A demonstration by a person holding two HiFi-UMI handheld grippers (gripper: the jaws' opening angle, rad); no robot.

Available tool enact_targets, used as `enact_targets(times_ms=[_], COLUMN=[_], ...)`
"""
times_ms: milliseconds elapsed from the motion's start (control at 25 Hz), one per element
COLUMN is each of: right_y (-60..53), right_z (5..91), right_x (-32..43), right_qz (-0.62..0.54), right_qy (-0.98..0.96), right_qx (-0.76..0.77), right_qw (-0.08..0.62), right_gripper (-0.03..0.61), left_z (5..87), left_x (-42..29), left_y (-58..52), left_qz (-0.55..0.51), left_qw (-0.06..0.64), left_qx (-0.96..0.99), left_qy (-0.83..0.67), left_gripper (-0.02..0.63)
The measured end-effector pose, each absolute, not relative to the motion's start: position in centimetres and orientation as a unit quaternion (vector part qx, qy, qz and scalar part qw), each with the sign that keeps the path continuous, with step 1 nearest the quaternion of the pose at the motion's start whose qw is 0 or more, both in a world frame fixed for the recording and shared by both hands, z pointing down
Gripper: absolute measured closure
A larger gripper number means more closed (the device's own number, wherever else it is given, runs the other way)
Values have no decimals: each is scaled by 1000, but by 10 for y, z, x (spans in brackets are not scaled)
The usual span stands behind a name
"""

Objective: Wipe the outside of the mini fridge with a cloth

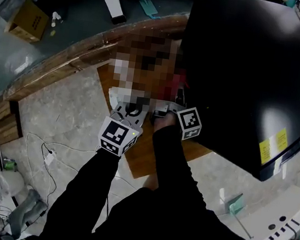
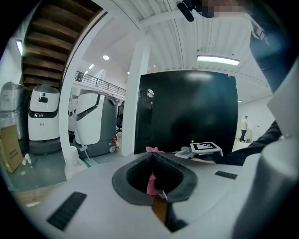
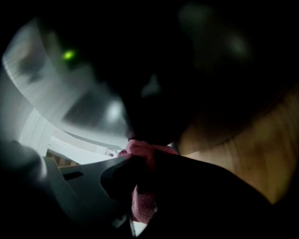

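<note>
The right tool (image 3: 140, 161) has its jaws closed on the pink cloth (image 3: 141, 203), close against the black mini fridge (image 1: 250, 75). The left tool (image 2: 152, 158) pinches the same cloth, facing the fridge's left edge. There is open room towards the white pillar (image 2: 135, 102). Both tools are over the wooden desk (image 1: 143, 157).

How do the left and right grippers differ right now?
The left gripper sits back from the mini fridge, seeing a whole black side; the right gripper is nearer, its view mostly dark. The left gripper holds a thin strip of pink cloth, the right gripper a thicker bunch. Both are shut on it.
</note>
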State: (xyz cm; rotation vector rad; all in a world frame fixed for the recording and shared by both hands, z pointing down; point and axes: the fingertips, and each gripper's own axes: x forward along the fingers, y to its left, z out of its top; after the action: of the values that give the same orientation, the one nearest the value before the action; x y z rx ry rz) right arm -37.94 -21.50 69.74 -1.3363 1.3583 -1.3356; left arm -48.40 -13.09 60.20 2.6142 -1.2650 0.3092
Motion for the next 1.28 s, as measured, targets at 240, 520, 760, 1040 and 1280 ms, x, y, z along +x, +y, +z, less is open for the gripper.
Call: enact_targets(times_ms=[240,520,760,1040,1280], right_y=[-210,-194,-142,-75,-66], right_z=[754,746,592,455,440], right_x=[-374,-407,-437,-396,-322], right_qz=[-545,-522,-437,-403,-429], right_qy=[511,601,738,751,672], right_qx=[-550,-517,-418,-397,-437], right_qw=[373,315,299,342,416], right_gripper=[499,502,500,500,500], left_z=[617,623,548,453,422], left_x=[-481,-492,-502,-476,-425], left_y=[-119,-108,-93,-52,-44], left_qz=[115,114,74,13,-13], left_qw=[117,115,59,47,41], left_qx=[887,878,873,902,923], left_qy=[-432,-451,-478,-429,-383], left_gripper=[607,607,607,607,607])
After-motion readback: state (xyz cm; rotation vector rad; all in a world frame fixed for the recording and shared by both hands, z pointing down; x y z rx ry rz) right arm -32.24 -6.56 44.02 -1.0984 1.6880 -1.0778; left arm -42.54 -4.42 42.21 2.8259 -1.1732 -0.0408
